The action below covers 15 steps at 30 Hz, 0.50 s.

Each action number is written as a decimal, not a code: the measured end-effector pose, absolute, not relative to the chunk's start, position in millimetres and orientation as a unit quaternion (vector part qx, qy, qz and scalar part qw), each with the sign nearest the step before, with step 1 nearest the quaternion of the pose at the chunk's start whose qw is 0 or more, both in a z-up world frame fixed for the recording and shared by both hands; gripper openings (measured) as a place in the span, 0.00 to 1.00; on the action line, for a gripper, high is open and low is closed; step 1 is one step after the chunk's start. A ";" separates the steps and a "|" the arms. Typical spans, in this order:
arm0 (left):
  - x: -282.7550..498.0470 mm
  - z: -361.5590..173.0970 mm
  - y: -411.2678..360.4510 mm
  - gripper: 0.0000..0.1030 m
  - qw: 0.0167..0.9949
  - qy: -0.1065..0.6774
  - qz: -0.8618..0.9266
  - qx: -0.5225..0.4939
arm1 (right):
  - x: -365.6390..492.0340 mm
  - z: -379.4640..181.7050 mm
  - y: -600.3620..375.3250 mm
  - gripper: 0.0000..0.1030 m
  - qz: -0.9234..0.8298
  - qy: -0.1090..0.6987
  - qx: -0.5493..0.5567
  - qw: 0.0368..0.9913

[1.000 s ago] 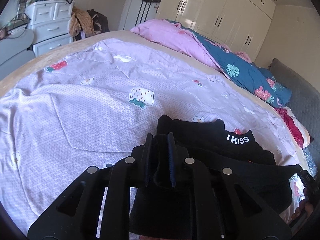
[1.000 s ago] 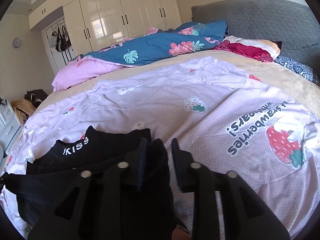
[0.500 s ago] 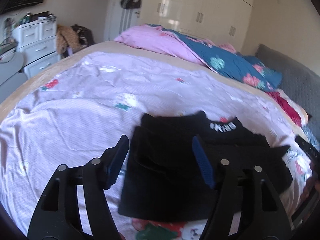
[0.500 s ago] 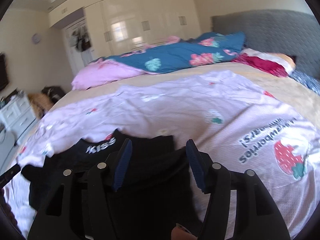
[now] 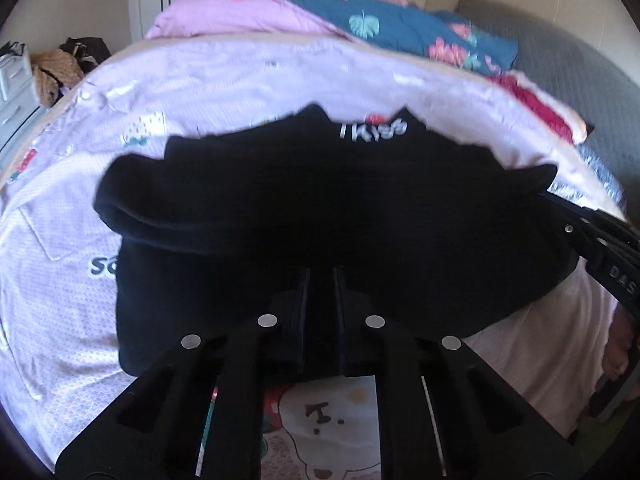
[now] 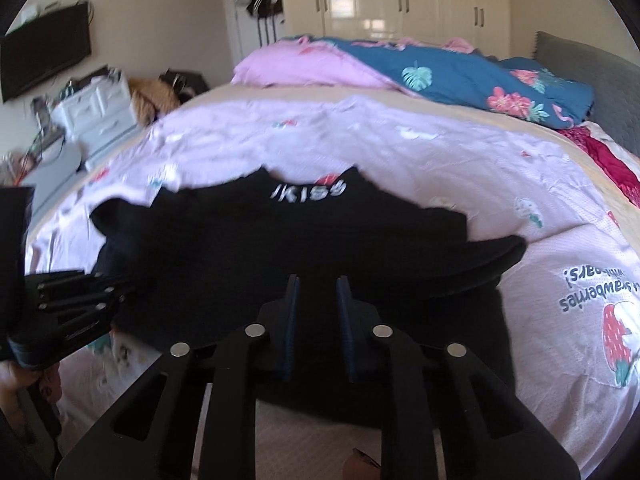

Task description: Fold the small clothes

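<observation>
Where quilt (image 6: 448, 72) lies, black garment (image 6: 304, 240) apart.

The garment (image 5: 320, 208) lies on the bedspread (image 5: 60, 280), directly ahead of both grippers, its collar on the far side. The left gripper (image 5: 320, 280) sits at its near edge; the right gripper (image 6: 318, 288) likewise, to the left one's right. Beyond the garment, a quilt (image 6: 460, 72) is heaped on the bed. A drawer unit (image 6: 96, 108) stands far left of the right gripper.
</observation>
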<state>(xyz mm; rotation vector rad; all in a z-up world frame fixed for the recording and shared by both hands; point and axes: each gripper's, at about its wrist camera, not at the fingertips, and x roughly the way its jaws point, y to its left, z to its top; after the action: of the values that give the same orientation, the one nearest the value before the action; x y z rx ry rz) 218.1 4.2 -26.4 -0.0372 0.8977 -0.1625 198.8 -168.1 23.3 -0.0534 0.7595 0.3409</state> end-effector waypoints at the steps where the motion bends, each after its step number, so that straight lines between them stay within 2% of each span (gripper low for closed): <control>1: 219.4 -28.6 5.0 0.05 0.896 0.436 -0.076 -0.019 | 198.4 20.8 -166.4 0.16 0.165 0.374 -0.031 0.912; 8: 219.5 -27.6 9.2 0.05 0.905 0.421 -0.051 -0.011 | 214.1 -5.8 -174.3 0.16 0.119 0.425 -0.031 0.897; 15: 233.6 -29.4 18.5 0.05 0.908 0.416 -0.034 -0.016 | 234.2 -18.0 -182.8 0.14 0.107 0.433 -0.015 0.895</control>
<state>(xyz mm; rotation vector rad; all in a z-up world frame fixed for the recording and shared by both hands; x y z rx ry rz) 233.6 18.5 -29.4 -0.0325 0.8588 -0.0710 234.2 -182.8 -18.0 -0.0311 0.8971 0.2227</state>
